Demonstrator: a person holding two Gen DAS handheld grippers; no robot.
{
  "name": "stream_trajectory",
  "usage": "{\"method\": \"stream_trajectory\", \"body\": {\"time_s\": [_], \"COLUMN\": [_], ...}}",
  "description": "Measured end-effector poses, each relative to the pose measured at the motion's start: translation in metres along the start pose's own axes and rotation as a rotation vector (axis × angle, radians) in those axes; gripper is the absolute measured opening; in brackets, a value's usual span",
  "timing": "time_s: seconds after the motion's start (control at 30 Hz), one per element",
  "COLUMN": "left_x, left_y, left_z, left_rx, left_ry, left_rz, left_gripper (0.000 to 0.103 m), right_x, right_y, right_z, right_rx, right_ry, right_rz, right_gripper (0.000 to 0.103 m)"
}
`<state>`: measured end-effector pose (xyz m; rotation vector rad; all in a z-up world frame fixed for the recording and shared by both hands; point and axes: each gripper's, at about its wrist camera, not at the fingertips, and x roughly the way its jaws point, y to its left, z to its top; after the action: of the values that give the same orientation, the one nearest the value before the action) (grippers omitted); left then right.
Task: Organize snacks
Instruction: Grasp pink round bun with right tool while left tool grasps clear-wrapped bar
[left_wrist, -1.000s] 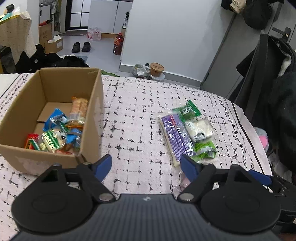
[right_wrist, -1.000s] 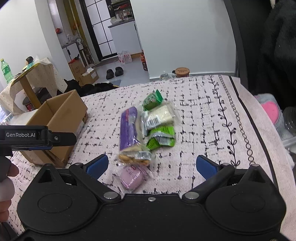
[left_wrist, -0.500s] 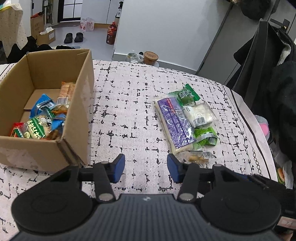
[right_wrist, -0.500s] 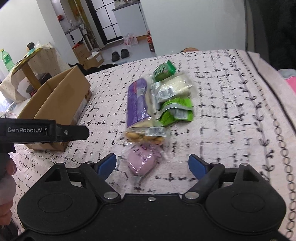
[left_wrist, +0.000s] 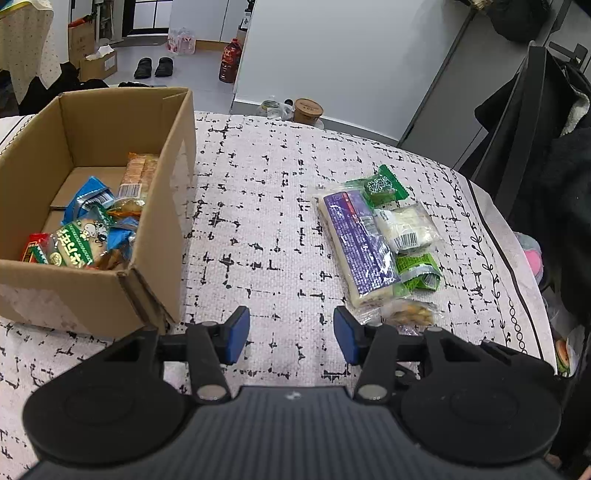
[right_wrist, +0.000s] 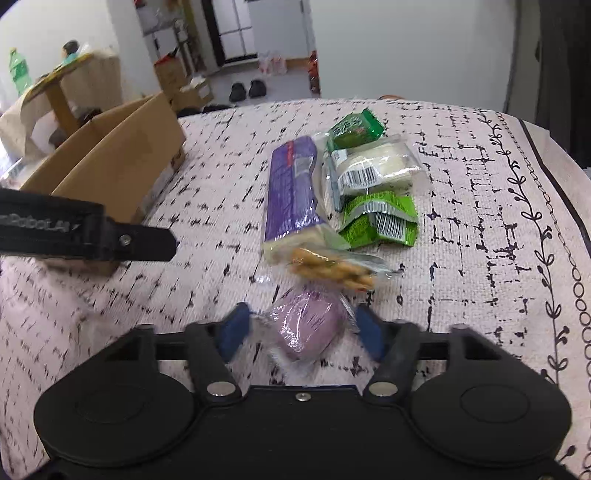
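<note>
A cardboard box (left_wrist: 162, 206) holding several snack packs stands at the left; it also shows in the right wrist view (right_wrist: 110, 162). A cluster of snacks lies on the patterned cloth: a long purple pack (left_wrist: 358, 243) (right_wrist: 293, 188), a white wrapped cake (right_wrist: 373, 166), green packs (right_wrist: 380, 221) and a clear bag of biscuits (right_wrist: 328, 269). My right gripper (right_wrist: 301, 328) has its jaws closing around a wrapped purple bun (right_wrist: 308, 325), fingers at both its sides. My left gripper (left_wrist: 291, 336) is open and empty above bare cloth between box and snacks.
The cloth's right edge (left_wrist: 524, 280) drops off toward dark clothing hanging at the right. Beyond the far edge is a floor with shoes (left_wrist: 153, 66), a bottle and small boxes. The left gripper's body (right_wrist: 85, 236) reaches in at the left of the right wrist view.
My right gripper moved forward and down onto the purple bun and narrowed its jaws around it. My left gripper narrowed its jaws and shifted slightly.
</note>
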<state>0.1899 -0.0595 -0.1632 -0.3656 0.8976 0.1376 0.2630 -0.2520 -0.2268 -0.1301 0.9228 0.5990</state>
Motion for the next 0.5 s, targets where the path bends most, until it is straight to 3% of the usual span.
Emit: {"method": "stream_trajectory", "body": {"time_s": [0.07, 0.5], "left_x": [0.001, 0.010], "left_y": [-0.002, -0.024], "left_z": [-0.001, -0.002], "left_rx": [0.003, 0.034], "left_ry": [0.004, 0.017], "left_rz": [-0.002, -0.056], "left_gripper": [0.050, 0.050], "right_x": [-0.003, -0.038], "right_y": [-0.005, -0.038], "right_z": [0.001, -0.006], "right_rx": [0.011, 0.093], "right_ry": [0.014, -0.020], "right_rz": [0.008, -0.033], "right_gripper": [0.040, 0.040]}}
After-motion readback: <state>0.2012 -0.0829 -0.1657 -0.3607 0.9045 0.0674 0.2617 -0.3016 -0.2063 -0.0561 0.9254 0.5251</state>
